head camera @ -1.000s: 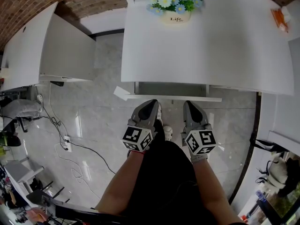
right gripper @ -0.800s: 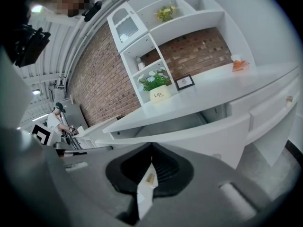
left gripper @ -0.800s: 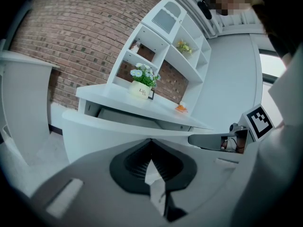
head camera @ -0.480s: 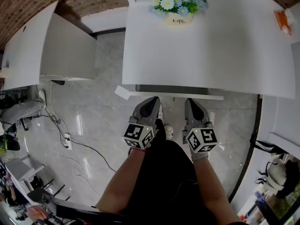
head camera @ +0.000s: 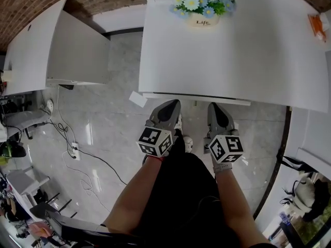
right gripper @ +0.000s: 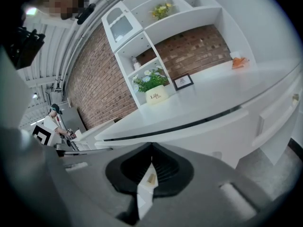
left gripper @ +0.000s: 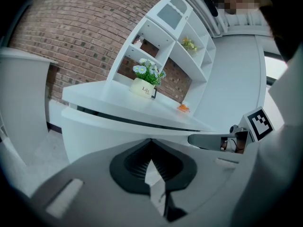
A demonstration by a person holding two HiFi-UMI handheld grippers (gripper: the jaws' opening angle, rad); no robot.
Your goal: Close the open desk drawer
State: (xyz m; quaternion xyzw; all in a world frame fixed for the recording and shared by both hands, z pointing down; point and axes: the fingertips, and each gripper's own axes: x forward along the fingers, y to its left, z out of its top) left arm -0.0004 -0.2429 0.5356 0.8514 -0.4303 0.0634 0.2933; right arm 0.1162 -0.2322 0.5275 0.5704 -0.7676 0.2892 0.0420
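Observation:
The white desk (head camera: 232, 61) has its drawer front (head camera: 196, 98) showing only as a thin strip under the desk's near edge. My left gripper (head camera: 174, 104) and right gripper (head camera: 214, 106) sit side by side with their tips at that strip, both shut with nothing between the jaws. In the left gripper view the shut left gripper (left gripper: 151, 140) points at the drawer front (left gripper: 94, 131), with the right gripper (left gripper: 208, 139) beside it. In the right gripper view the shut right gripper (right gripper: 151, 144) faces the drawer front (right gripper: 199, 136).
A flower pot (head camera: 202, 18) stands at the back of the desk and an orange item (head camera: 316, 24) lies at its right end. Another white desk (head camera: 51, 45) stands to the left. Cables (head camera: 77, 154) and a paper scrap (head camera: 137, 98) lie on the tiled floor.
The drawer has slid in under the desk, from well out to almost flush. Both grippers moved forward with it, still shut.

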